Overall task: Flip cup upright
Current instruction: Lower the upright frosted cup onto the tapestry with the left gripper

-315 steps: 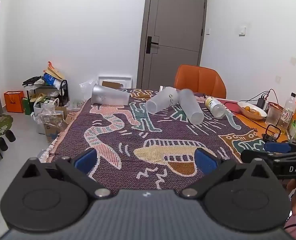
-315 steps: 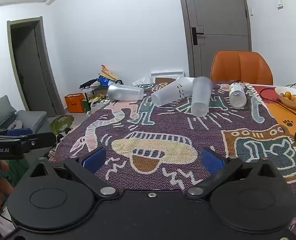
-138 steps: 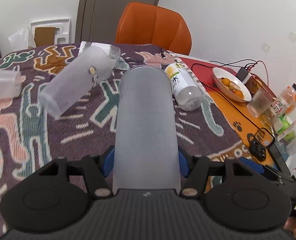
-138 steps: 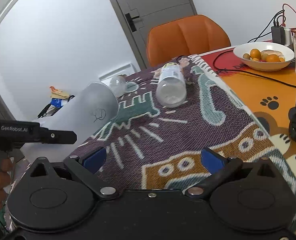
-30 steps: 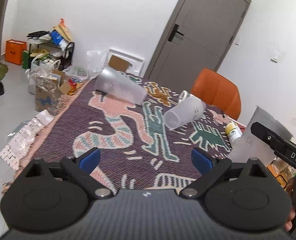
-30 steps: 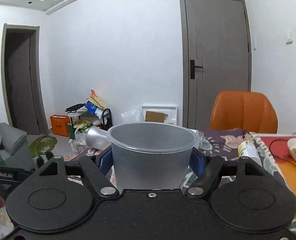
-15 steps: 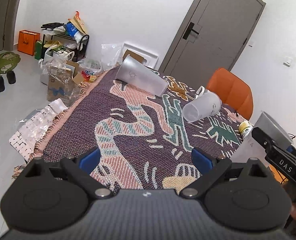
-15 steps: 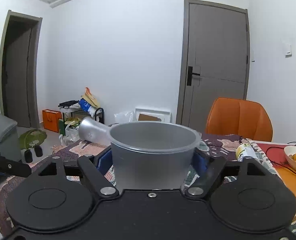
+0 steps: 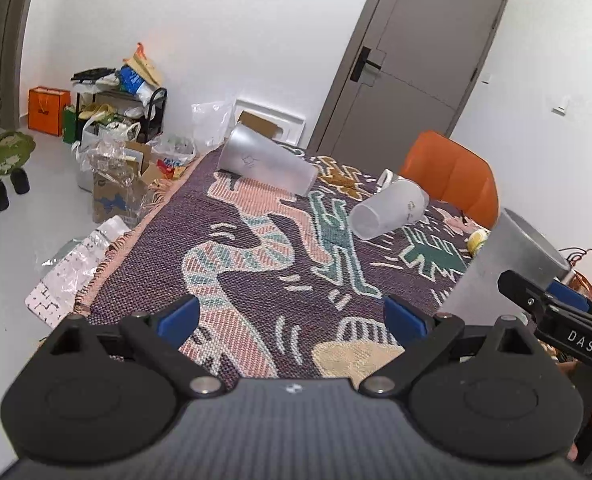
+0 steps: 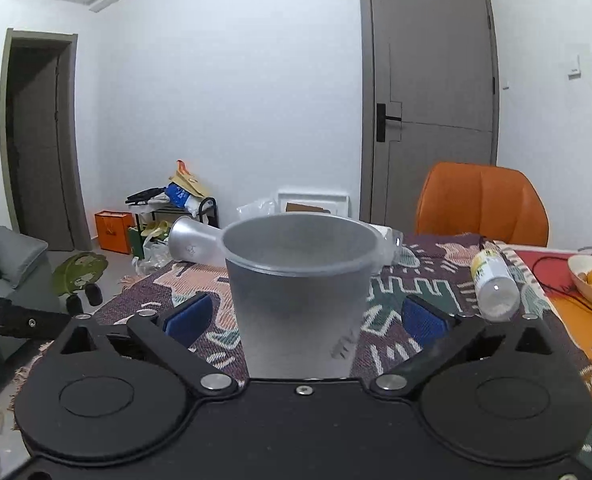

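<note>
Both wrist views low over the patterned cloth [image 9: 256,248], facing the door [image 10: 427,100]

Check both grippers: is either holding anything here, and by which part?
Nothing is held. The right gripper is open, its blue pads clear of the upright cup standing between them. The left gripper is open over the tablecloth.

Patterned woven cloth [image 9: 232,248] over table, two frosted cups [image 9: 266,164] [image 9: 389,214] lying sideways.
</note>
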Demonstrator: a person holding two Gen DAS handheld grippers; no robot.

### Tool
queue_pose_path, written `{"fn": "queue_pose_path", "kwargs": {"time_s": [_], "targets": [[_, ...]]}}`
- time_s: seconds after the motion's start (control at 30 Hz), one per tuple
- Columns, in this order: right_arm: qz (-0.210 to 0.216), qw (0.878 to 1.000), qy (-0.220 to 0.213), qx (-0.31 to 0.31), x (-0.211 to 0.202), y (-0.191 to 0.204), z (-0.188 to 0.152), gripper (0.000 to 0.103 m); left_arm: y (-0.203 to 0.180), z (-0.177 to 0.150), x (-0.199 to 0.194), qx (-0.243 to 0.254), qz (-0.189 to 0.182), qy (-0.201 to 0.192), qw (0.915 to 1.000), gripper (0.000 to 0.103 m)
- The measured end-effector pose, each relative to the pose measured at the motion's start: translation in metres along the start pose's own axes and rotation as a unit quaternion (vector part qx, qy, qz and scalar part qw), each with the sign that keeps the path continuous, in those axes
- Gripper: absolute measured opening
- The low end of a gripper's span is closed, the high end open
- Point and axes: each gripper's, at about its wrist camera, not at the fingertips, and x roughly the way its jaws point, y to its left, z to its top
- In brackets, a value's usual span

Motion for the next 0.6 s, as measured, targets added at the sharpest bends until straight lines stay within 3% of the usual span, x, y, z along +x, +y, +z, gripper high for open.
{"fn": "queue_pose_path", "kwargs": {"time_s": [0.6], "targets": [[0.014, 0.998, 0.007, 0.054, -0.087, -0.031, -0.015, 0.103, -0.042, -0.035, -0.071, 0.091, -0.007, -0.051, 0.9945, 0.103]]}}
